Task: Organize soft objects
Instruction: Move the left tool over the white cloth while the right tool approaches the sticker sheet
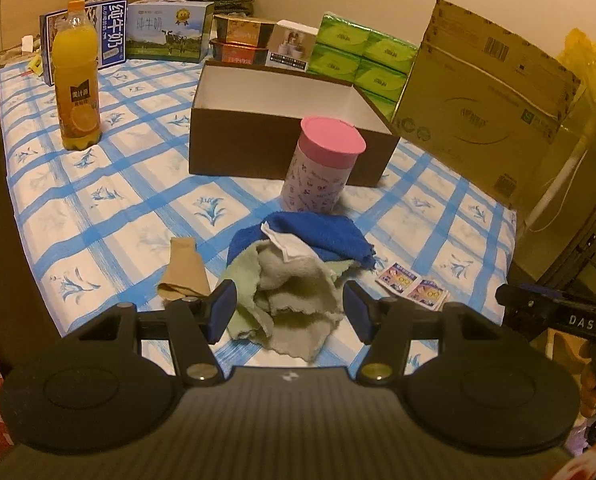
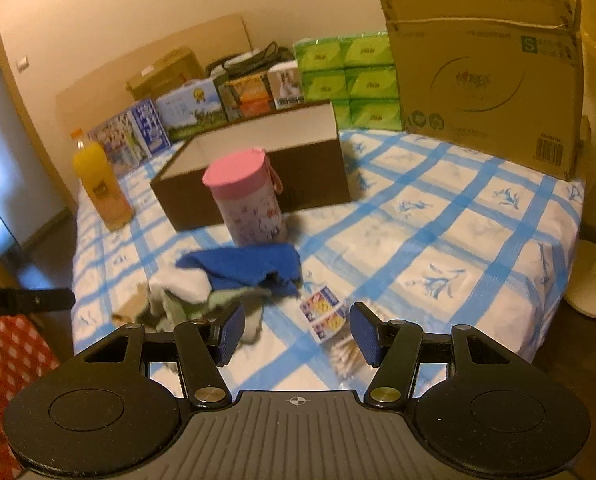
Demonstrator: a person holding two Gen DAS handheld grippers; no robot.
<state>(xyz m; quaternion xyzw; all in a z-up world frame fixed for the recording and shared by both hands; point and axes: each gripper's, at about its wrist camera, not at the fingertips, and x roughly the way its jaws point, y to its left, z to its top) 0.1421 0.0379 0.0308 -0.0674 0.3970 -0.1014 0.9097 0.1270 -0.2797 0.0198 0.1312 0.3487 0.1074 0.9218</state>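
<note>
Both grippers hanging wide over the cloth heap

The left gripper (image 1: pixel 288 312) is gaping, empty, at lower centre around the pale green cloths (image 1: pixel 290 292); the right gripper (image 2: pixel 296 334) is likewise gaping, empty, the heap sitting left of centre.

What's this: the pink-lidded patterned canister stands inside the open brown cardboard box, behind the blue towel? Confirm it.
Not inside. The left wrist view shows the pink-lidded patterned canister standing on the checked cloth in front of the open brown cardboard box, outside it. It is behind the blue towel, as stated.
</note>
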